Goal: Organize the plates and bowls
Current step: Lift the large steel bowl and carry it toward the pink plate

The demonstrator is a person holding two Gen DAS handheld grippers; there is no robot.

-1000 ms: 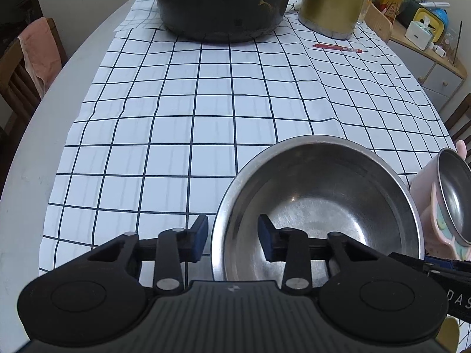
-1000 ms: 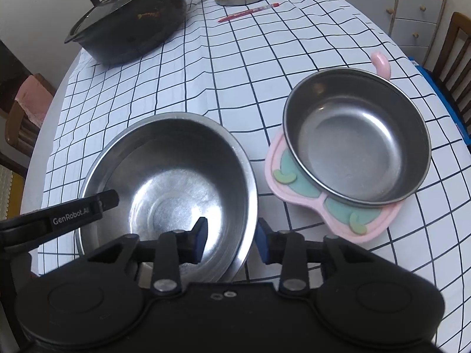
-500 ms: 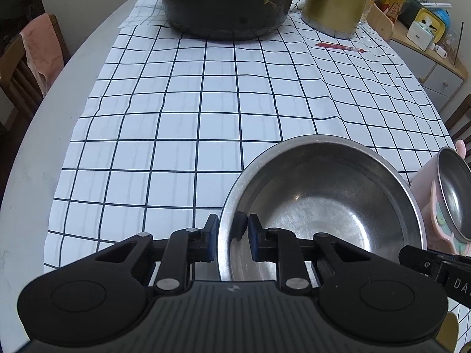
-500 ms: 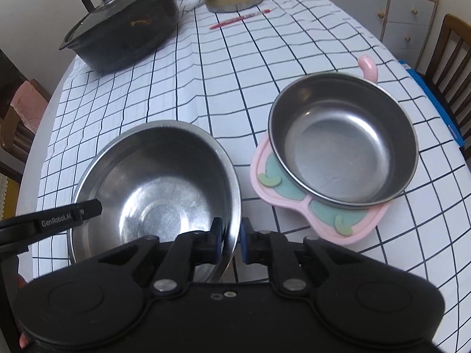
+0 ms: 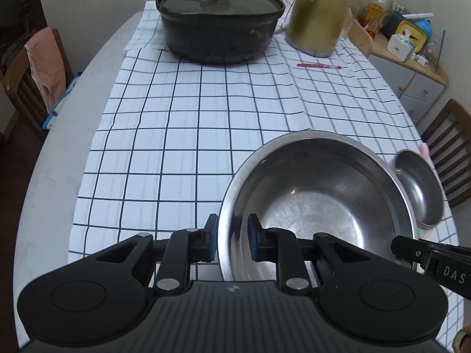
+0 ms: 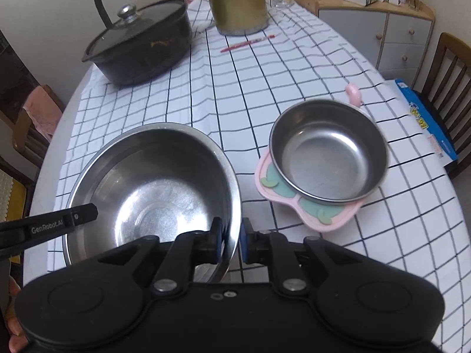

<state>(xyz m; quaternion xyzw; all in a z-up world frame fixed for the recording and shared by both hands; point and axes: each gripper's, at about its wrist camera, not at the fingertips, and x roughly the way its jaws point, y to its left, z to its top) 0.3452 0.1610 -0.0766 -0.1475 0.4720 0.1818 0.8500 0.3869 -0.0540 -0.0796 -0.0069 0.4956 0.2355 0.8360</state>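
A large steel bowl (image 5: 318, 206) is held above the checked tablecloth by both grippers. My left gripper (image 5: 229, 235) is shut on its left rim. My right gripper (image 6: 229, 242) is shut on its right rim, and the bowl (image 6: 159, 188) looks tilted and lifted. A smaller steel bowl (image 6: 328, 153) rests on a pink plate (image 6: 312, 214) to the right, and shows at the right edge of the left wrist view (image 5: 421, 188).
A black lidded pot (image 5: 220, 23) and a gold kettle (image 5: 318, 14) stand at the table's far end, with a red pen (image 5: 319, 65) near them. Wooden chairs (image 6: 450, 67) stand on both sides. A cabinet (image 6: 391, 29) is at the far right.
Both grippers closed on the large bowl's rim from open, then raised it off the table; the views now look from higher up.
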